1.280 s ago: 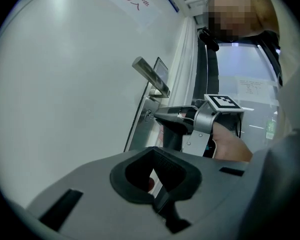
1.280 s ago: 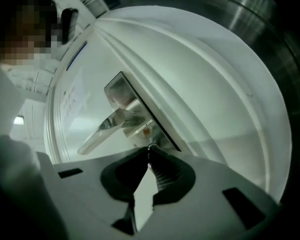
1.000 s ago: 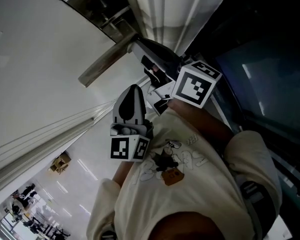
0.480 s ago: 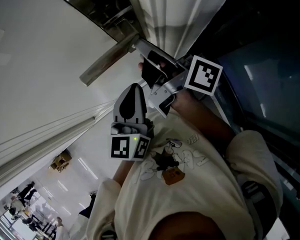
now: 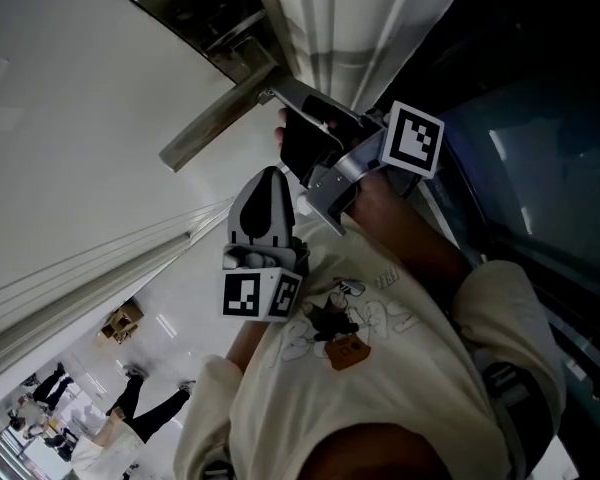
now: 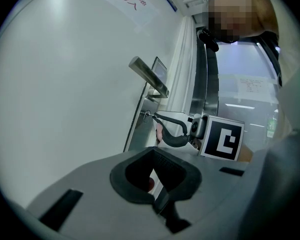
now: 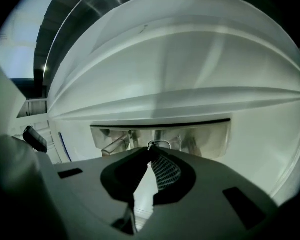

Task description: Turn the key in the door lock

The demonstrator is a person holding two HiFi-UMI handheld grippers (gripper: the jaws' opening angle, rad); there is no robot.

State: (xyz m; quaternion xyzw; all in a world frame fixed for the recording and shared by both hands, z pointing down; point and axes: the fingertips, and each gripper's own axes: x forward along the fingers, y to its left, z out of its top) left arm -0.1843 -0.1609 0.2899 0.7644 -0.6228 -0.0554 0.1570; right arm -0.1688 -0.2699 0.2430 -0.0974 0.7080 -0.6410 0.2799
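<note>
The white door (image 5: 70, 148) carries a steel lock plate (image 5: 195, 13) with a lever handle (image 5: 220, 116) sticking out of it. My right gripper (image 5: 275, 98) reaches in just below the handle and is shut on the key (image 7: 160, 144), whose metal bow shows at the fingertips against the lock plate (image 7: 205, 134). The left gripper view shows it from the side: the right gripper (image 6: 152, 117) meets the key (image 6: 146, 115) at the plate (image 6: 140, 129) under the handle (image 6: 150, 76). My left gripper (image 5: 268, 183) hangs back from the door, shut and holding nothing (image 6: 156, 153).
A white moulded door frame (image 5: 320, 18) and a dark glass panel (image 5: 520, 118) stand to the right of the lock. A printed notice (image 6: 125, 4) is stuck on the door above. My own shirt (image 5: 380, 368) fills the lower part of the head view.
My right gripper has rolled about its own line at the lock, and its marker cube has swung up and to the right. The left gripper has stayed in place.
</note>
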